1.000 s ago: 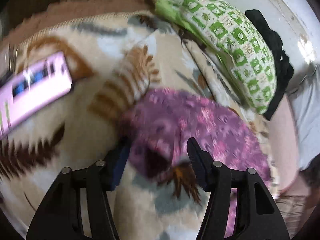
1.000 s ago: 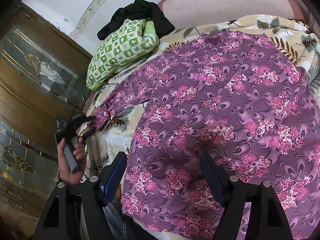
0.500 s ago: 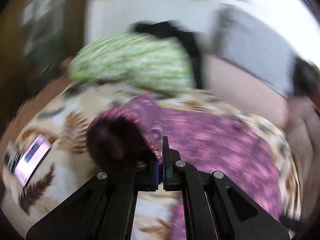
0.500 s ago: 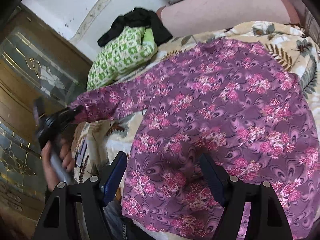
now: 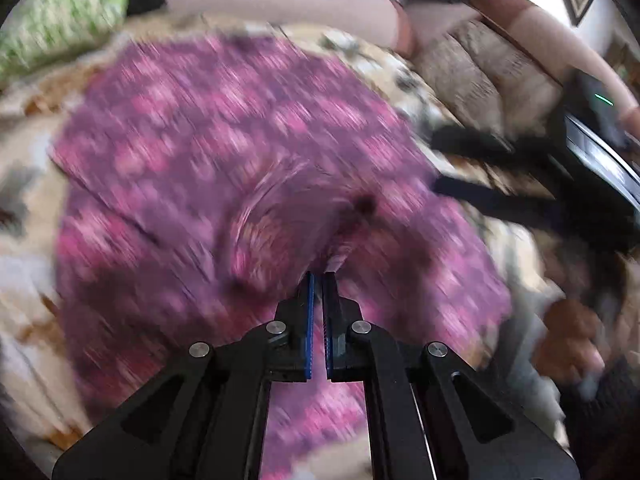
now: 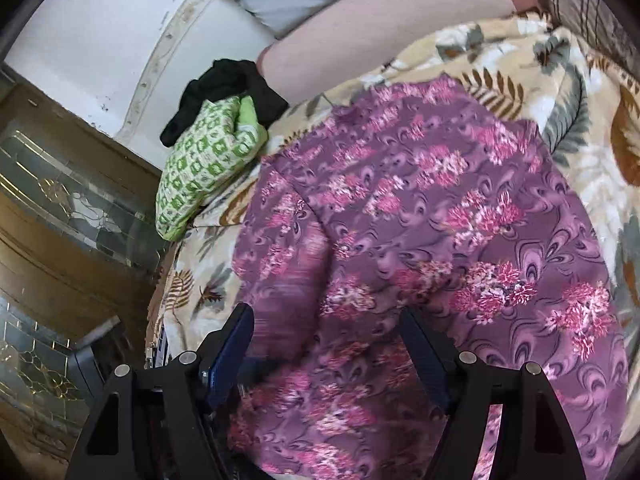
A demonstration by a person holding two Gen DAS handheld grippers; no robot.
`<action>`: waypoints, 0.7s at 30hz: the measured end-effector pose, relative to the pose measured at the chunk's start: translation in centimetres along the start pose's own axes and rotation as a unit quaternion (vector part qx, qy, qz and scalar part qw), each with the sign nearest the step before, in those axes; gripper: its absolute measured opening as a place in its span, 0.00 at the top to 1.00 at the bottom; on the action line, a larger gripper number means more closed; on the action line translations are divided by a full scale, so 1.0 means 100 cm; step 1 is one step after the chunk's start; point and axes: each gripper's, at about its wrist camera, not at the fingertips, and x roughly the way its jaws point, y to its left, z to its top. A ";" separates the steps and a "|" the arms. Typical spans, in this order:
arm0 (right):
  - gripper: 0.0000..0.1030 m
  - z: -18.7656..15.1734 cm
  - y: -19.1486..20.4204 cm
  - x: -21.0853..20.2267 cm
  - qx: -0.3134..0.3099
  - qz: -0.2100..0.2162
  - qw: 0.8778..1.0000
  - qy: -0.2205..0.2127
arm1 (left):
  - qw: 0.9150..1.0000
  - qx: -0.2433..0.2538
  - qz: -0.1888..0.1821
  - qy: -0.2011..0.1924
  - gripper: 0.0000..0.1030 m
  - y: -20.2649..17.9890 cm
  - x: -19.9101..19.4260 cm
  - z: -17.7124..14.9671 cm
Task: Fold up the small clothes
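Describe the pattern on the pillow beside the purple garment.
The pillow has a green-and-white checked print with small motifs, clearest in the right wrist view.

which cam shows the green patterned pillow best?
Right wrist. The green patterned pillow is sharp there, whole, lying on the leaf-print blanket beside the purple floral garment. The left wrist view shows only a motion-blurred piece of it at the top-left edge.

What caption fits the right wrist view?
Open right gripper over a purple flowered shirt spread on a leaf-print blanket, green pillow beyond.
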 end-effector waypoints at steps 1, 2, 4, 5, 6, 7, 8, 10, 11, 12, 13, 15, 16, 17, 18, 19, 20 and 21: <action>0.28 0.002 -0.004 0.007 0.008 0.016 1.000 0.014 | 1.000 0.001 -0.013 0.002 0.88 -0.002 -0.004 -0.006; 0.28 0.004 -0.006 0.012 0.008 0.025 0.999 0.024 | 1.000 0.006 -0.020 0.000 0.76 -0.004 -0.010 -0.014; 0.28 0.006 -0.006 0.025 0.004 0.027 0.999 0.039 | 1.000 0.012 -0.018 -0.018 0.54 -0.006 -0.025 -0.024; 0.28 0.007 -0.006 0.032 0.002 0.016 0.999 0.046 | 0.999 0.007 -0.019 -0.030 0.49 -0.003 -0.031 -0.026; 0.28 0.007 -0.007 0.039 0.000 0.006 0.999 0.054 | 0.999 -0.009 -0.019 -0.043 0.44 0.003 -0.037 -0.028; 0.28 0.007 -0.007 0.046 -0.003 -0.007 0.998 0.060 | 0.998 -0.034 -0.019 -0.050 0.44 0.012 -0.041 -0.026; 0.28 0.005 -0.009 0.052 -0.006 -0.025 0.998 0.061 | 0.997 -0.060 -0.019 -0.049 0.44 0.025 -0.042 -0.021; 0.30 -0.002 -0.011 0.061 -0.013 -0.042 0.996 0.075 | 0.993 -0.106 0.001 -0.042 0.44 0.046 -0.040 -0.010; 0.39 -0.007 -0.013 0.064 -0.010 -0.032 0.996 0.081 | 0.991 -0.125 0.017 -0.039 0.44 0.054 -0.038 -0.005; 0.47 -0.013 -0.013 0.068 -0.007 -0.022 0.996 0.091 | 0.989 -0.143 0.028 -0.038 0.44 0.064 -0.036 0.001; 0.52 -0.019 -0.012 0.072 -0.009 -0.021 0.994 0.103 | 0.986 -0.158 0.029 -0.037 0.44 0.073 -0.033 0.007; 0.68 -0.029 -0.008 0.082 -0.030 -0.072 0.991 0.112 | 0.981 -0.191 0.029 -0.022 0.44 0.092 -0.021 0.016; 0.87 -0.031 -0.006 0.082 -0.034 -0.085 0.990 0.111 | 0.980 -0.198 0.026 -0.018 0.44 0.097 -0.019 0.018; 0.92 -0.031 -0.003 0.079 -0.033 -0.077 0.991 0.109 | 0.978 -0.206 0.025 -0.018 0.44 0.102 -0.016 0.024; 0.92 -0.029 0.002 0.070 -0.031 -0.070 0.992 0.098 | 0.977 -0.210 0.032 -0.018 0.44 0.105 -0.013 0.028; 0.93 -0.027 0.009 0.058 -0.028 -0.054 0.994 0.085 | 0.976 -0.215 0.037 -0.016 0.44 0.109 -0.012 0.030; 0.93 -0.025 0.018 0.039 -0.028 -0.029 0.997 0.070 | 0.974 -0.223 0.033 -0.017 0.44 0.112 -0.011 0.032; 0.93 -0.025 0.024 0.027 -0.031 -0.026 0.997 0.059 | 0.972 -0.232 0.024 -0.018 0.44 0.116 -0.010 0.032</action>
